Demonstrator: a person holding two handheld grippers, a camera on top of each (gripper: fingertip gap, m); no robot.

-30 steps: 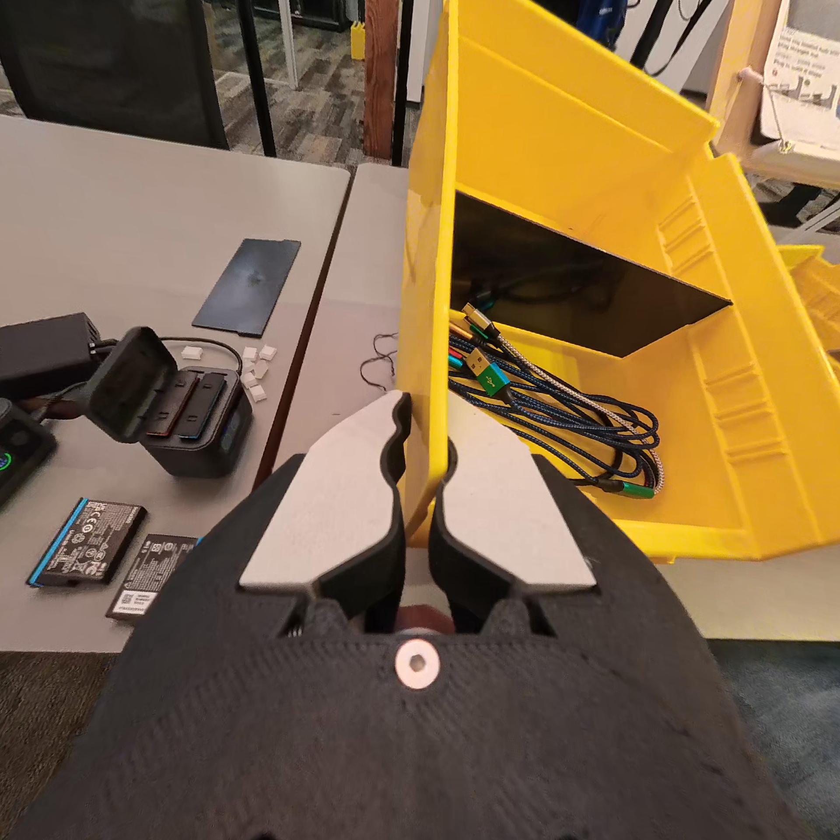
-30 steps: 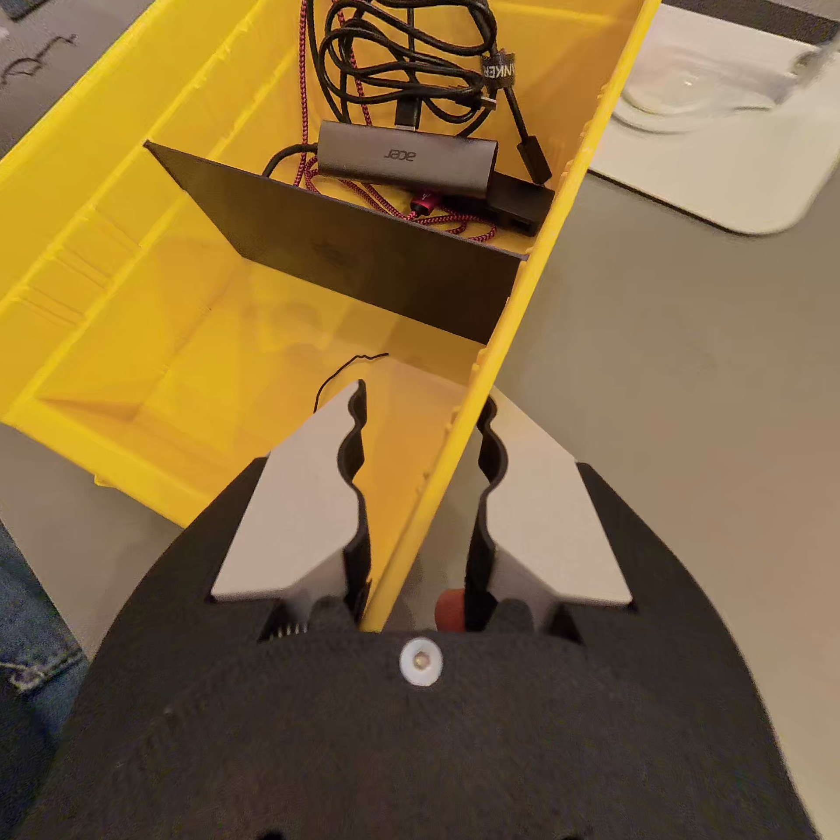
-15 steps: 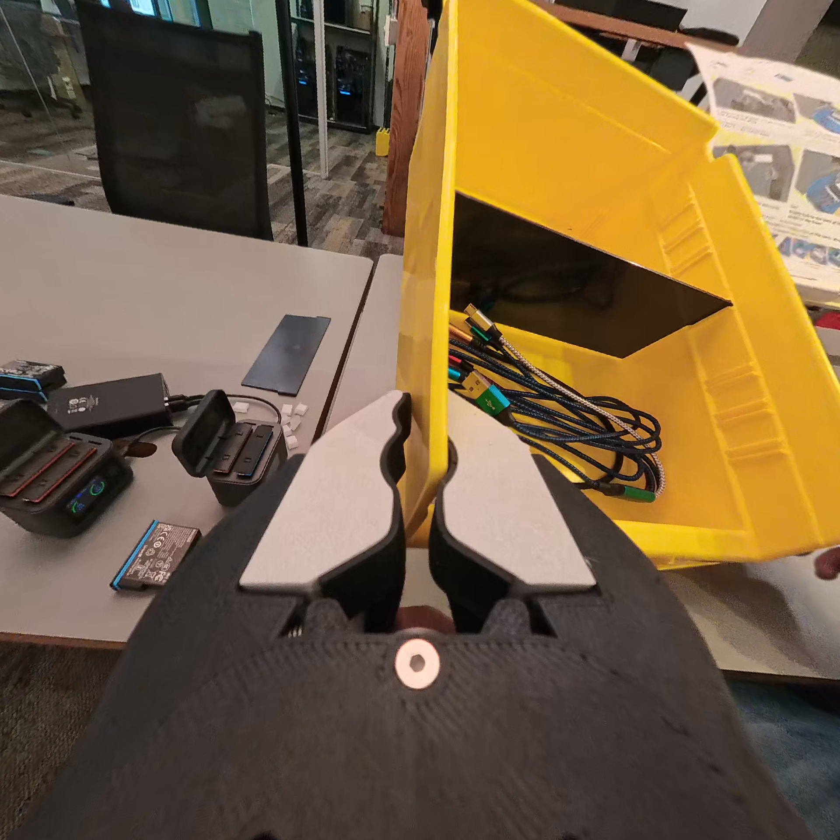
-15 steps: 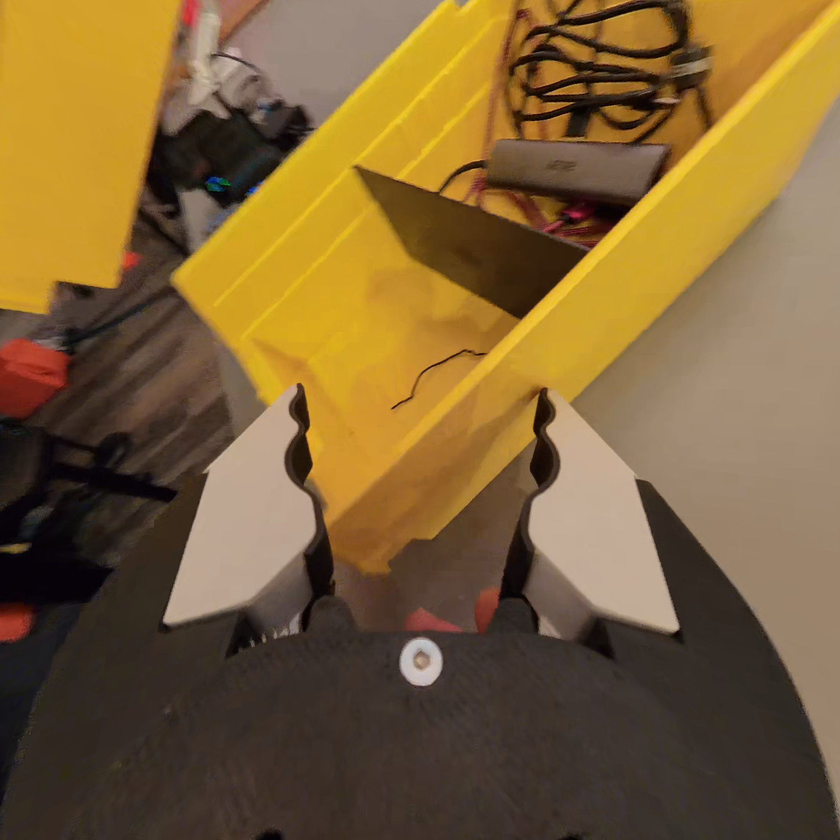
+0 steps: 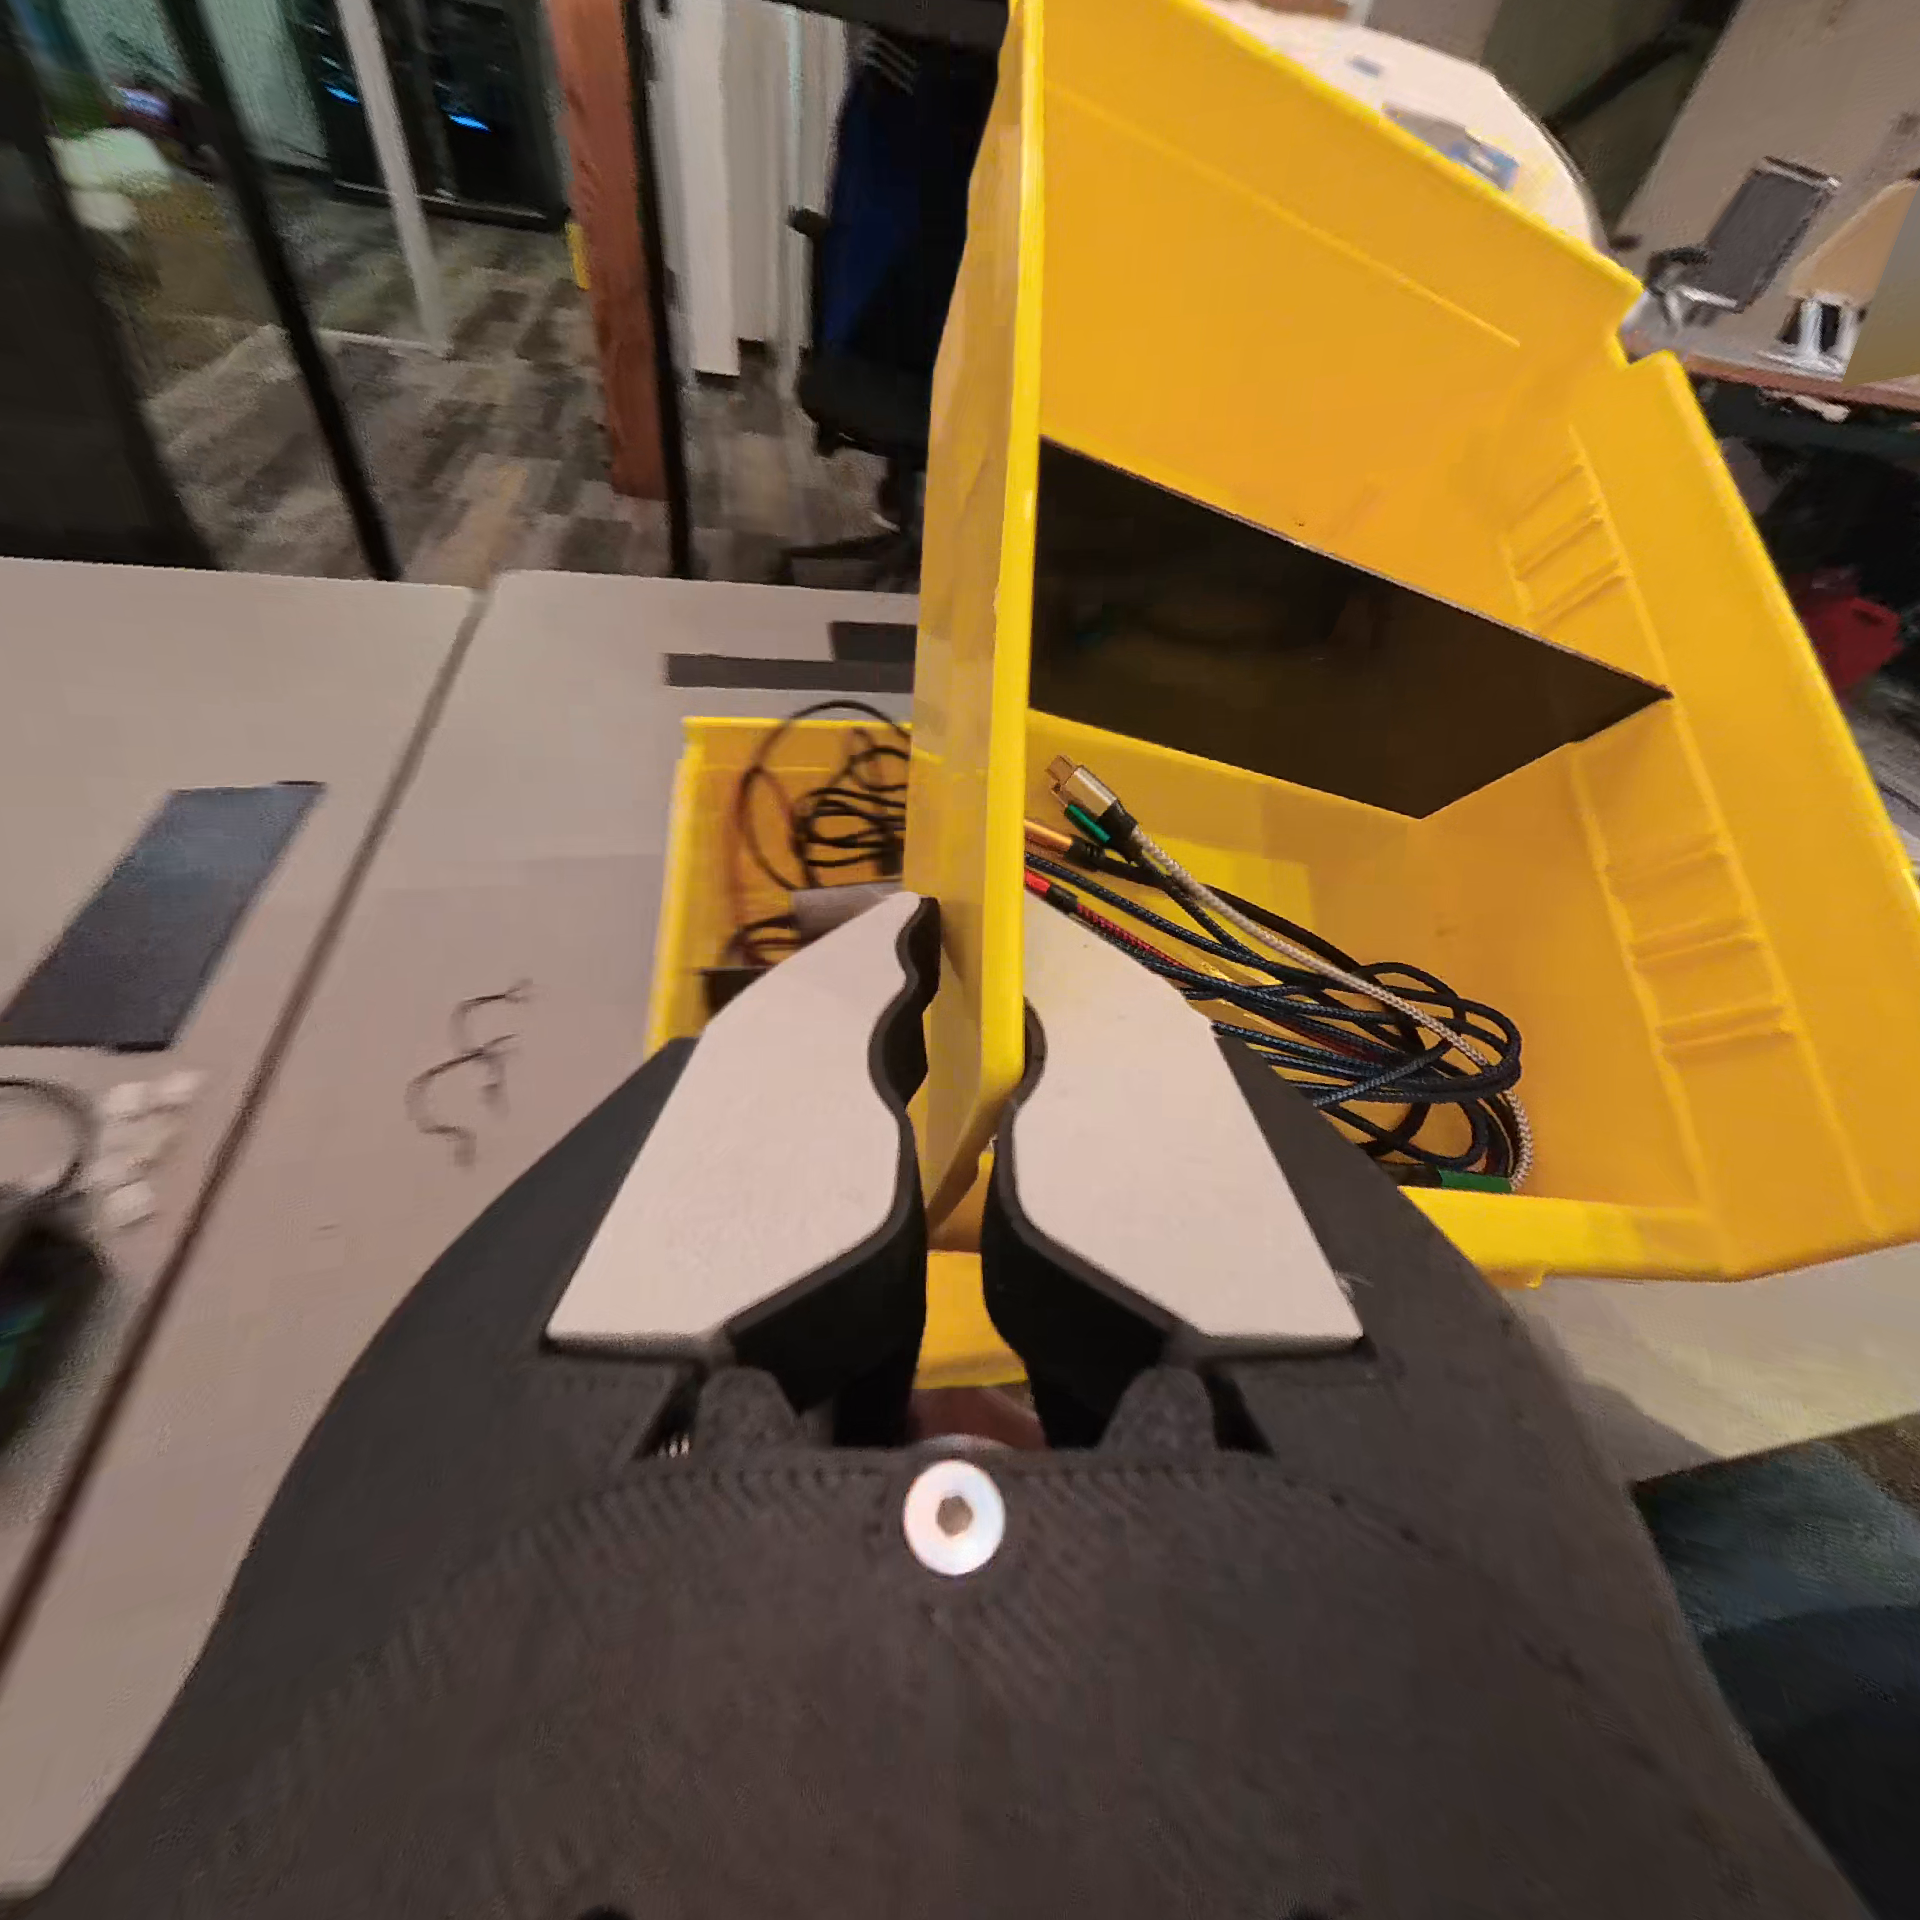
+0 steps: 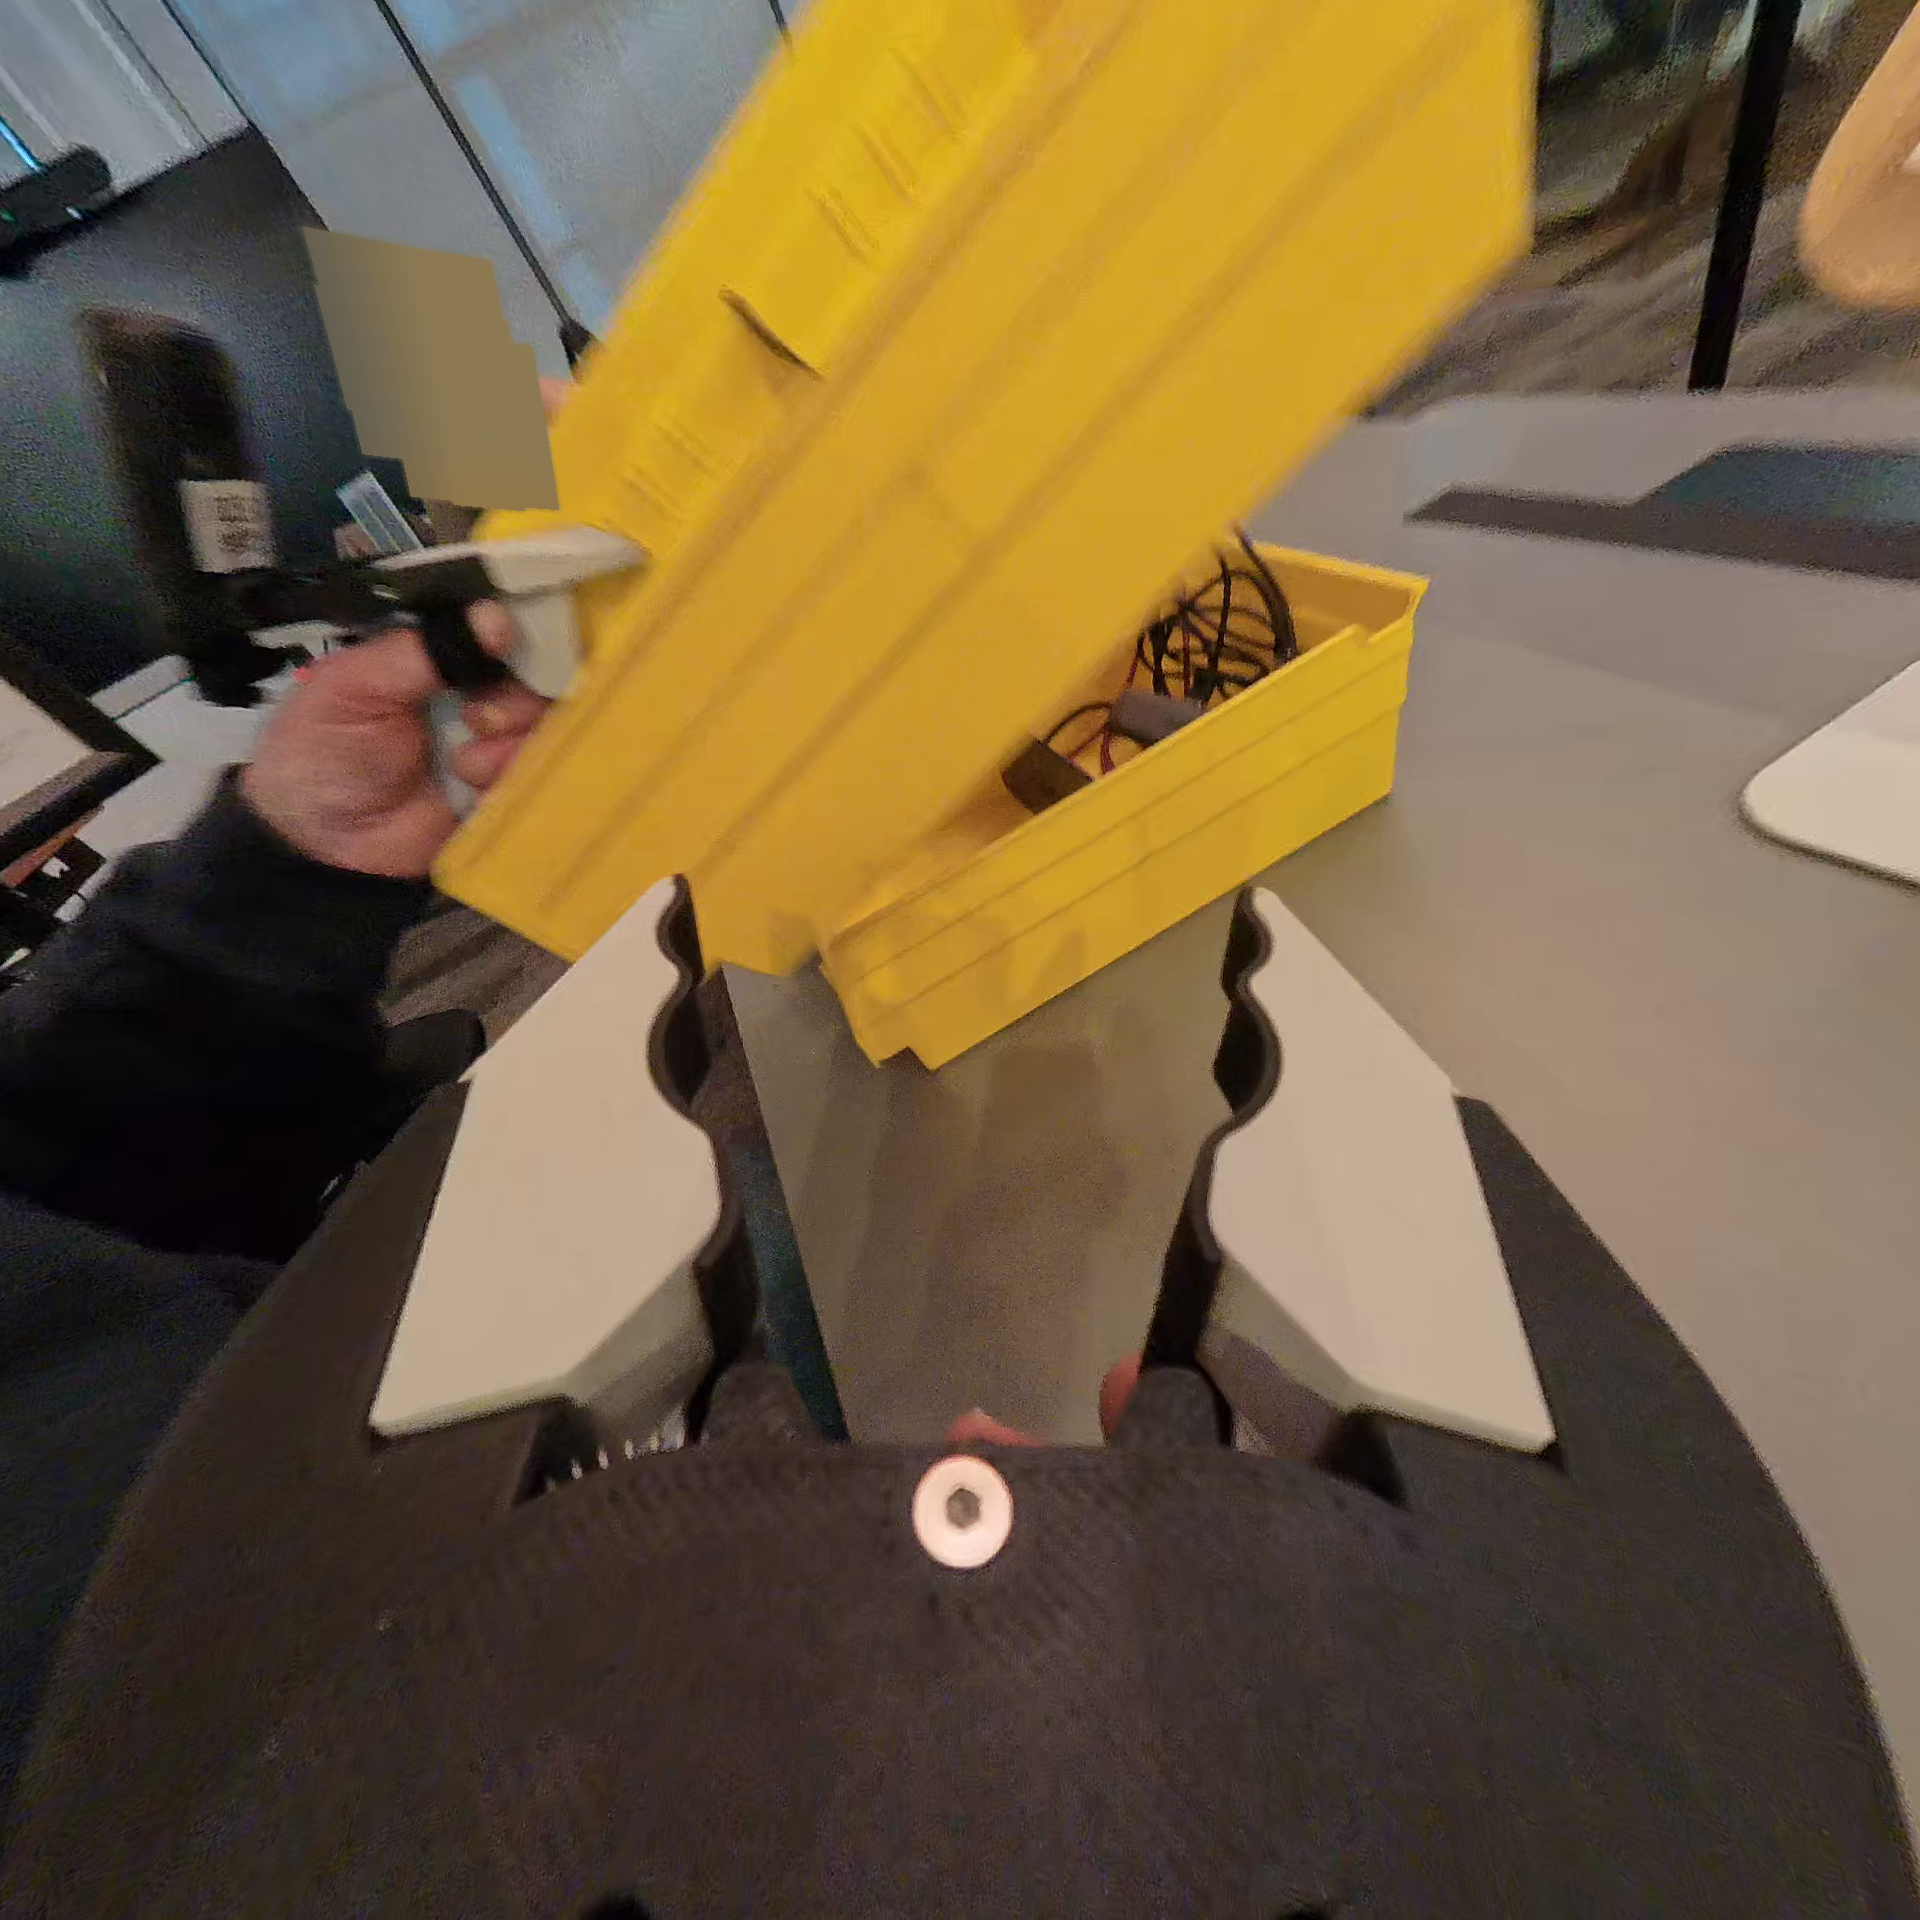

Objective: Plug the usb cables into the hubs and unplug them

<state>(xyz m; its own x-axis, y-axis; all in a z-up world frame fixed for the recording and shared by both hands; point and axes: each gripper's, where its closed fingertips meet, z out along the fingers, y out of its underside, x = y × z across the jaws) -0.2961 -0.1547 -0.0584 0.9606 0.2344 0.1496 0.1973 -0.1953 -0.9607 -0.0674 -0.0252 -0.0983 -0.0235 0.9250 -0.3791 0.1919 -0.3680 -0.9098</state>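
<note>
My left gripper (image 5: 971, 997) is shut on the side wall of a yellow bin (image 5: 1299, 343) and holds it tilted in the air. Inside it lie braided USB cables (image 5: 1351, 1049) in front of a black divider (image 5: 1299, 665). A second yellow bin (image 6: 1143, 862) stands on the grey table below, with black cables (image 6: 1216, 623) and a dark hub (image 6: 1153, 717) in it. My right gripper (image 6: 961, 935) is open and empty, just short of that bin's near corner. The right wrist view also shows the lifted bin (image 6: 1039, 416), the left gripper (image 6: 520, 566) and the hand (image 6: 353, 748) holding it.
A black flat sheet (image 5: 156, 914), small white bits (image 5: 135, 1132) and a thin wire loop (image 5: 468, 1060) lie on the table to the left. A white object (image 6: 1839, 790) lies at the right. The table edge (image 6: 769, 1195) runs under my right gripper.
My left gripper has swung the held bin right, above the second bin. My right gripper has come off the second bin's wall, opened wide and drawn back.
</note>
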